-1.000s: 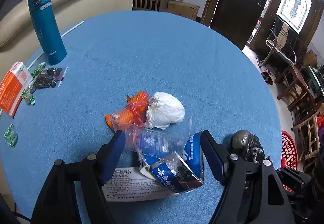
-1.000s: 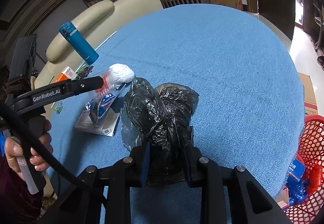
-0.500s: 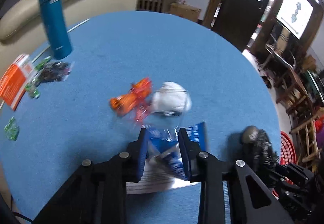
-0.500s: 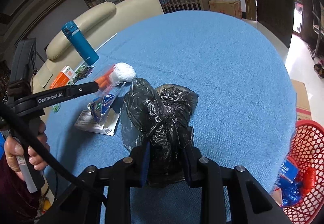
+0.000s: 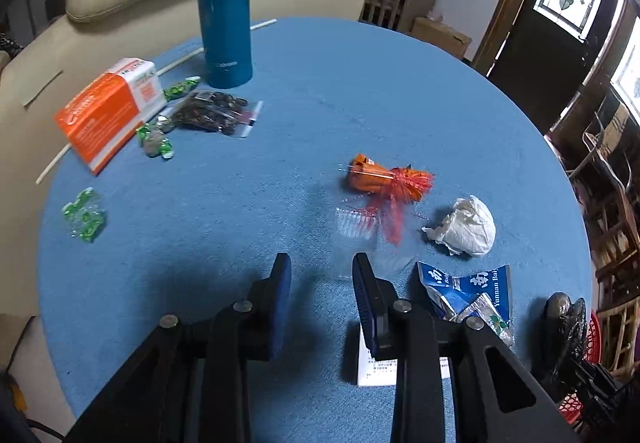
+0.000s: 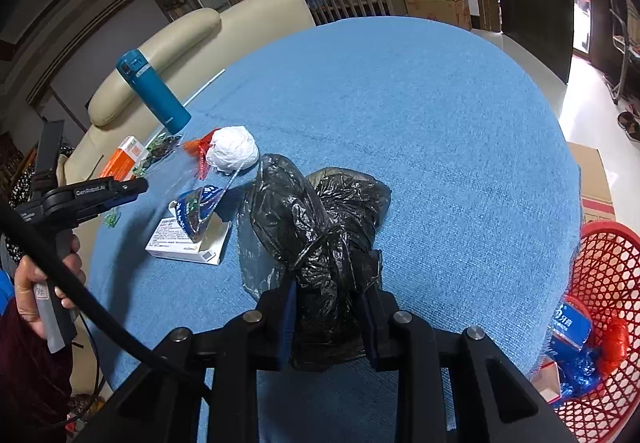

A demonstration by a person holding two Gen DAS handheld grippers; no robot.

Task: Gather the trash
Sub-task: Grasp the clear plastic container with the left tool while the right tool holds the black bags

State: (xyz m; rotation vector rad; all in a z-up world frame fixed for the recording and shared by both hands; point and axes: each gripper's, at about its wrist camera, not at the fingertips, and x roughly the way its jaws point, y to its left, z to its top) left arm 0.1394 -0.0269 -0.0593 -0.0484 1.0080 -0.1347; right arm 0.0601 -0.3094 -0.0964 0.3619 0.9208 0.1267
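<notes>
Your left tongs (image 5: 320, 283) have snapped narrow on nothing; the clear wrapper (image 5: 360, 239) slipped free, back onto the desk (image 5: 360, 91) mid-surface. Your right tongs (image 6: 330, 313) still clamp the black bag (image 6: 316, 235), so regrasp.

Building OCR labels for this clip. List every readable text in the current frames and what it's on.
"Yunnan Bai": torn blue sachet, cut off at its edge.
"GenRobot.AI": side of the left gripper, in the right wrist view.
Chinese characters on the same sachet: too distorted to give.
White leaflet box: print too small.
Orange box: blurred.
Blue flask: base mark unreadable.
Blue pack in the red basket: unreadable.
</notes>
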